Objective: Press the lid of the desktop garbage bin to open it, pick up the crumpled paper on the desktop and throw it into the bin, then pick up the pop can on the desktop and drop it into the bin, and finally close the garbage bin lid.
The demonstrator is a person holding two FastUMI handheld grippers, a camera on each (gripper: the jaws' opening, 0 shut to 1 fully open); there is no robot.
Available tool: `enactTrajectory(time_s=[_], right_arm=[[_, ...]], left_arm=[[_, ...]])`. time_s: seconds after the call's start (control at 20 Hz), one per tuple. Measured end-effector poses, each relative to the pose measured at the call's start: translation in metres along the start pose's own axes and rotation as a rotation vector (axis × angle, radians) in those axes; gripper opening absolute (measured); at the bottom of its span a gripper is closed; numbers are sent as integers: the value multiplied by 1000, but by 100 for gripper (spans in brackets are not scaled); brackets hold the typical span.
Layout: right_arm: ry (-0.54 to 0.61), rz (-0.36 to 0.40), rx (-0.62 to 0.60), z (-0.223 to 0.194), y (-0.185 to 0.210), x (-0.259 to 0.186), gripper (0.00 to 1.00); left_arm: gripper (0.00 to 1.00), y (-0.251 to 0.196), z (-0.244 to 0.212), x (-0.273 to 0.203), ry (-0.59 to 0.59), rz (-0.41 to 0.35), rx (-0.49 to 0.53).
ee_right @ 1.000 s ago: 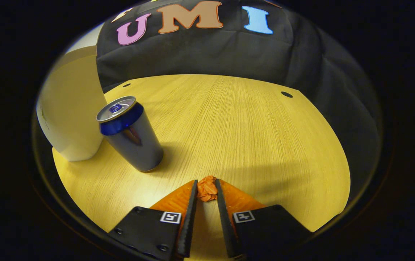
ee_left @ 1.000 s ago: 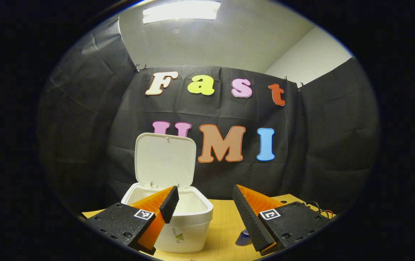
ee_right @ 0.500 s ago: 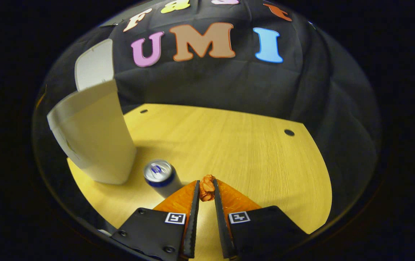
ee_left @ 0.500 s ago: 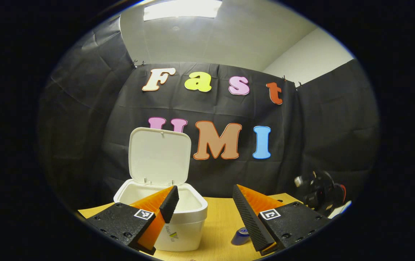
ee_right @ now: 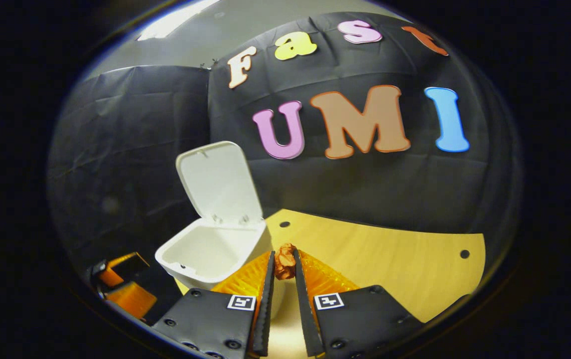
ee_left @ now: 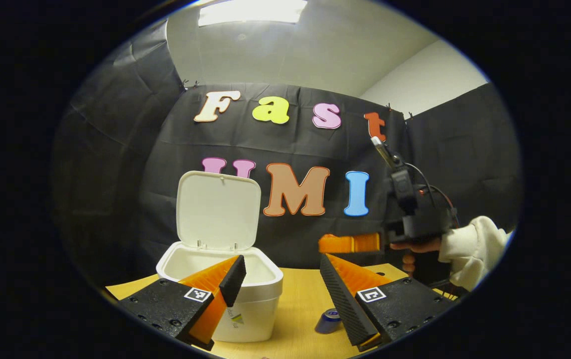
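The white desktop bin (ee_left: 245, 291) stands on the yellow table with its lid (ee_left: 217, 209) raised upright. In the right gripper view the bin (ee_right: 201, 252) shows its open mouth just left of my fingers. My right gripper (ee_right: 284, 255) is shut on the orange crumpled paper (ee_right: 284, 263), held in the air beside the bin's rim. A blue pop can (ee_left: 328, 321) stands to the right of the bin. My left gripper (ee_left: 280, 276) hangs open in front of the bin with nothing between its fingers. The right gripper (ee_left: 350, 243) and the hand (ee_left: 415, 246) holding it show farther off.
The wooden table (ee_right: 395, 267) stretches right of the bin, with small dark holes near its back edge. Black cloth walls close in behind and on both sides. A pale sleeve (ee_left: 472, 244) comes in from the right. The left gripper (ee_right: 123, 284) shows low, left of the bin.
My right gripper has lifted the paper off the table and swung left toward the open bin. The can has left its view. The right hand has come into the left gripper view.
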State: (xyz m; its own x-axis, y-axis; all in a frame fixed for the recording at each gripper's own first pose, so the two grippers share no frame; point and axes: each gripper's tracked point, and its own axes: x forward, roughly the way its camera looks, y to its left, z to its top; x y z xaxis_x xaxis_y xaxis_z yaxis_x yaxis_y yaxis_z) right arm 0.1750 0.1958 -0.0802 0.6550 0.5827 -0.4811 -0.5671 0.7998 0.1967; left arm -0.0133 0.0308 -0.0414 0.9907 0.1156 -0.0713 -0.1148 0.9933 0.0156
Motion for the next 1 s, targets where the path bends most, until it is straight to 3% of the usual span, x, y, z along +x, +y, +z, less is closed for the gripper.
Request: enactTrajectory(time_s=[0.15, 0.35, 0.45, 0.5, 0.65, 0.8, 1.0], right_arm=[[0, 92, -21, 18, 44, 31, 29], [48, 166, -46, 12, 83, 64, 30], [76, 179, -50, 5, 89, 73, 45], [84, 178, -49, 1, 89, 75, 45], [86, 191, -13, 5, 90, 74, 83], [47, 163, 8, 19, 71, 62, 94], [-30, 61, 56, 40, 17, 29, 96]], left_arm=[[89, 15, -7, -12, 22, 26, 8], [90, 23, -15, -20, 52, 47, 21], [90, 22, -17, -22, 58, 47, 21], [90, 21, -18, -21, 63, 43, 18], [90, 16, -21, -20, 71, 25, 19], [90, 7, -26, -17, 82, -4, 17], [89, -17, -36, -10, 100, -72, 21]])
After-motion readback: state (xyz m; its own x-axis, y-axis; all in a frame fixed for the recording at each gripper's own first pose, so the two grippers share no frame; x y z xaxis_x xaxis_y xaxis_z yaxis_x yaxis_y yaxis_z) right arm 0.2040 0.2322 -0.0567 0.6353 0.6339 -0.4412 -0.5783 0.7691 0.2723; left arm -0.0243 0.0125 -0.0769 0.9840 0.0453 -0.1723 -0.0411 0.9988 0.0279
